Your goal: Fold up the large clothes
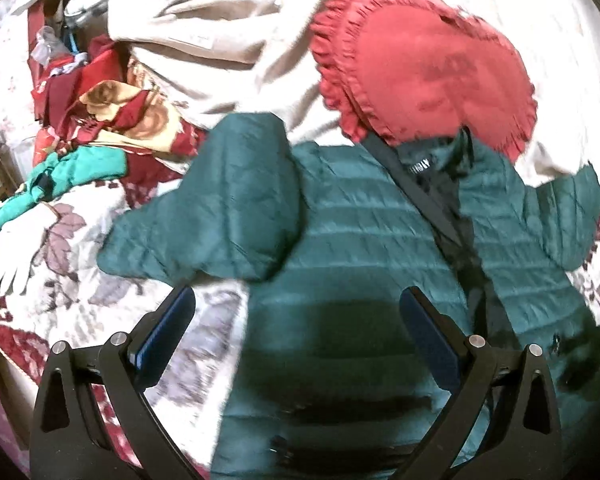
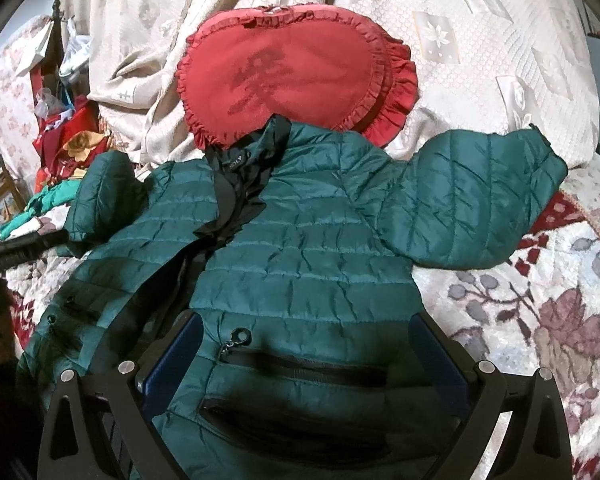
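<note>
A dark green quilted puffer jacket [image 2: 308,248] lies front-up on a bed covered by a floral blanket [image 2: 540,320], its black-lined collar [image 2: 240,168] touching the lower edge of a red heart-shaped ruffled cushion [image 2: 288,76]. The front is partly unzipped, with the black lining showing down the opening. In the right wrist view one sleeve [image 2: 468,196] stretches out flat toward the right, while the other sleeve [image 1: 220,196] lies bent, its upper part resting over the jacket's chest in the left wrist view.

The left tool [image 1: 300,336] hangs above the jacket's lower body, pointing forward toward the collar; its jaws stand wide apart and released, one blue-padded finger over the blanket, the other over green fabric, gripping nothing. The right tool [image 2: 308,360] is angled down over the hem side of the jacket, jaws likewise spread and empty, straddling a zipped pocket [image 2: 300,364] with a small metal clasp [image 2: 236,338] on its pull.

A cream embossed bedspread [image 2: 460,40] lies rumpled behind the cushion, and a heap of red, yellow and teal fabrics [image 1: 92,120] sits at the far left of the bed
</note>
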{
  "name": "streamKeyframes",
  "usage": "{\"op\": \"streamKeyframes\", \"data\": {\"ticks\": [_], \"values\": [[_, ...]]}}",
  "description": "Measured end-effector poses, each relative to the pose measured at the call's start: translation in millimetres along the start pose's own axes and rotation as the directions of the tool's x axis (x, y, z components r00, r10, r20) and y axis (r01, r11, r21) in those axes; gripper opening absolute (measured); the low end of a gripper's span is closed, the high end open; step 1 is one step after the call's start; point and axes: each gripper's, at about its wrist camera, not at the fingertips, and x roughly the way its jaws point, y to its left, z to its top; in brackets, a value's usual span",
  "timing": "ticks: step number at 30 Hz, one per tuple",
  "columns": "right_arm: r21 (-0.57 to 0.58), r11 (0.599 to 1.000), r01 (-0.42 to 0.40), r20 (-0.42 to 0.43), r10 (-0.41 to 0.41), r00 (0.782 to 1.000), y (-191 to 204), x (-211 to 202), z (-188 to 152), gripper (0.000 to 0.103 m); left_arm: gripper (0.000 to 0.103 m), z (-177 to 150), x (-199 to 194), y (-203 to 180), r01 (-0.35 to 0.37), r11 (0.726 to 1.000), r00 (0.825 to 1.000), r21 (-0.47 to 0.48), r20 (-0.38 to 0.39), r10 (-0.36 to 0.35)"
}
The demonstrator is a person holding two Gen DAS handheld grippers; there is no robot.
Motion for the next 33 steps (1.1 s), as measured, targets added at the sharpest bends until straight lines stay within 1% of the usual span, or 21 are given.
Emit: {"op": "streamKeyframes", "data": {"ticks": [2, 4, 6, 7, 8, 10, 13, 14, 16, 17, 19, 20, 22, 24, 26, 28, 29, 30, 31, 32, 33], "values": [[-0.012, 1.0, 0.008, 0.0, -0.008, 1.0, 2, 0, -1, 0.102, 0.103, 4, -2, 12, -0.014, 1.0, 1.0, -0.009, 0.014, 0.015], [-0.017, 1.0, 0.015, -0.008, -0.015, 1.0, 2, 2, -1, 0.102, 0.103, 6, 1, 26, -0.007, 1.0, 1.0, -0.028, 0.02, 0.008], [-0.024, 1.0, 0.018, -0.008, -0.018, 1.0, 3, 2, -2, 0.102, 0.103, 8, 14, 53, 0.042, 0.996, 0.999, -0.083, -0.003, -0.042], [-0.029, 0.999, 0.018, -0.008, -0.018, 1.0, 4, 2, -2, 0.102, 0.103, 9, 23, 71, 0.067, 0.989, 0.997, -0.13, -0.019, -0.07], [-0.034, 0.999, 0.017, -0.009, -0.017, 1.0, 5, 3, -2, 0.102, 0.103, 10, 32, 92, 0.07, 0.98, 0.996, -0.189, -0.04, -0.079], [-0.039, 0.999, 0.012, -0.013, -0.013, 1.0, 7, 4, -3, 0.102, 0.103, 13, 52, 145, 0.043, 0.952, 0.994, -0.303, -0.083, -0.071], [-0.049, 0.999, -0.001, -0.015, 0.001, 1.0, 12, 5, -3, 0.102, 0.103, 11, 72, 204, 0.045, 0.916, 0.99, -0.4, -0.104, -0.094], [-0.054, 0.999, -0.005, -0.015, 0.005, 1.0, 14, 6, -3, 0.102, 0.103, 7, 81, 229, 0.05, 0.888, 0.987, -0.457, -0.111, -0.112], [-0.063, 0.998, -0.014, -0.016, 0.013, 1.0, 17, 6, -4, 0.102, 0.102, -2, 98, 263, 0.042, 0.842, 0.985, -0.538, -0.117, -0.124], [-0.069, 0.997, -0.018, -0.018, 0.017, 1.0, 19, 7, -4, 0.102, 0.102, -6, 109, 277, 0.031, 0.824, 0.983, -0.565, -0.132, -0.127], [-0.076, 0.997, -0.026, -0.026, 0.025, 0.999, 21, 9, -5, 0.102, 0.102, -11, 130, 291, 0.019, 0.809, 0.976, -0.587, -0.164, -0.142], [-0.078, 0.997, -0.03, -0.03, 0.028, 0.999, 23, 11, -5, 0.102, 0.102, -12, 141, 293, 0.028, 0.807, 0.972, -0.59, -0.171, -0.159], [-0.085, 0.996, -0.037, -0.039, 0.034, 0.999, 25, 13, -5, 0.102, 0.102, -11, 161, 289, 0.039, 0.823, 0.967, -0.567, -0.188, -0.175], [-0.091, 0.995, -0.039, -0.05, 0.035, 0.998, 26, 17, -6, 0.102, 0.102, -5, 176, 283, 0.007, 0.856, 0.971, -0.517, -0.201, -0.13], [-0.092, 0.995, -0.042, -0.061, 0.037, 0.997, 26, 20, -7, 0.102, 0.102, 1, 187, 281, -0.004, 0.882, 0.974, -0.472, -0.203, -0.104], [-0.087, 0.995, -0.046, -0.066, 0.041, 0.997, 26, 22, -7, 0.102, 0.1, 4, 193, 282, -0.019, 0.893, 0.974, -0.449, -0.21, -0.085], [-0.085, 0.995, -0.049, -0.067, 0.043, 0.997, 26, 22, -7, 0.102, 0.091, 6, 193, 284, -0.023, 0.897, 0.977, -0.441, -0.201, -0.074], [-0.083, 0.995, -0.05, -0.068, 0.045, 0.997, 25, 24, -6, 0.102, 0.055, 8, 191, 284, -0.024, 0.903, 0.98, -0.429, -0.189, -0.064], [-0.081, 0.995, -0.051, -0.07, 0.046, 0.996, 25, 25, -6, 0.102, 0.023, 10, 188, 284, 0.0, 0.907, 0.982, -0.42, -0.17, -0.078], [-0.079, 0.995, -0.054, -0.073, 0.048, 0.996, 25, 26, -5, 0.102, 0.021, 11, 181, 287, 0.021, 0.904, 0.986, -0.426, -0.142, -0.09], [-0.075, 0.995, -0.058, -0.075, 0.053, 0.996, 25, 28, -5, 0.102, 0.02, 11, 174, 287, 0.016, 0.907, 0.99, -0.42, -0.121, -0.073]]}}
